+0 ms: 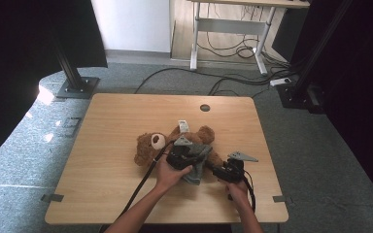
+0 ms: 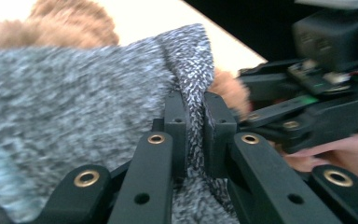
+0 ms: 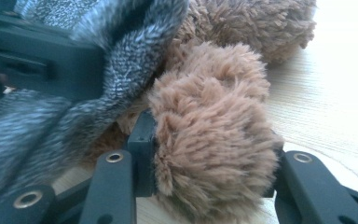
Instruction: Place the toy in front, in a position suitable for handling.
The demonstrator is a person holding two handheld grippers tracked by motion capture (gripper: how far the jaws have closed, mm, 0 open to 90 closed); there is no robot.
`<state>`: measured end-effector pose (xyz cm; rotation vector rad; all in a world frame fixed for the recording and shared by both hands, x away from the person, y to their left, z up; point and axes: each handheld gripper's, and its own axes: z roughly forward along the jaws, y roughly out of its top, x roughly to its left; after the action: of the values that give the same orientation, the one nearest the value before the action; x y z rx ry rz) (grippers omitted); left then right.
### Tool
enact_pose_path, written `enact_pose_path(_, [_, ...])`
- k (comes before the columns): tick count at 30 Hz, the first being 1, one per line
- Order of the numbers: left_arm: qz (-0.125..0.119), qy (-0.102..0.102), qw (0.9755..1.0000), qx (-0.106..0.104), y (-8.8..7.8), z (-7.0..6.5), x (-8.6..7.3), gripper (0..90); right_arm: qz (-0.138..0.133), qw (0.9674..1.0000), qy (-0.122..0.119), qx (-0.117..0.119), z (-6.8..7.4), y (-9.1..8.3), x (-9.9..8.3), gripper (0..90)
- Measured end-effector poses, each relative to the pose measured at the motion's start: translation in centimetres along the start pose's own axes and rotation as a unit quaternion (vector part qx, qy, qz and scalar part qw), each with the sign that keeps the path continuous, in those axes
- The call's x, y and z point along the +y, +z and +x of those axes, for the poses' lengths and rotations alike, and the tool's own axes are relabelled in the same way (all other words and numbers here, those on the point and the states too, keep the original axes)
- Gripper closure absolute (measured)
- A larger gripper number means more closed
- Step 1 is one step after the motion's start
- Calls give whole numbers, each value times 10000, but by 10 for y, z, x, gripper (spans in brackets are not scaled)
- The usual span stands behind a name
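A brown teddy bear lies on its back in the middle of the wooden table, head to the left. A grey knitted garment covers its lower body. My left gripper is shut on a fold of this grey garment, pinched thin between the pads. My right gripper is shut on one furry brown leg of the bear, at the bear's right side. In the high view the left gripper sits over the bear's belly and the right gripper just beside it.
A white tag sticks out at the bear's far side. A round cable hole sits near the table's far edge. Black stands and floor cables lie beyond the table.
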<state>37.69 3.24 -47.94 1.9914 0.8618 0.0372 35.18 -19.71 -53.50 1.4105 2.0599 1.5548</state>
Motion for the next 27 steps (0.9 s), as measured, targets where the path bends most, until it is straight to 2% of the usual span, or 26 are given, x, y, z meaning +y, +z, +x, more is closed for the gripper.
enact_pose_path(2, [-45,-31,10000,-23,-3,3,-3,819,10,10000,-32,-4,1,0,0,555])
enact_pose_path(8, [-112,46,9999,102,-13,5,-6,819,31,10000,-34,21,1,-1,0,565])
enact_pose_path(16, [-261,-43,9995,195,-34,18,-13,819,42,10000,-22,57,0,-1,0,564])
enact_pose_path(20, [-314,-90,9990,290,-44,25,-19,819,78,9999,-87,85,2,-1,0,564])
enact_pose_path(27, [-361,-144,9978,528,-62,37,-27,819,95,9999,-19,126,0,0,0,565])
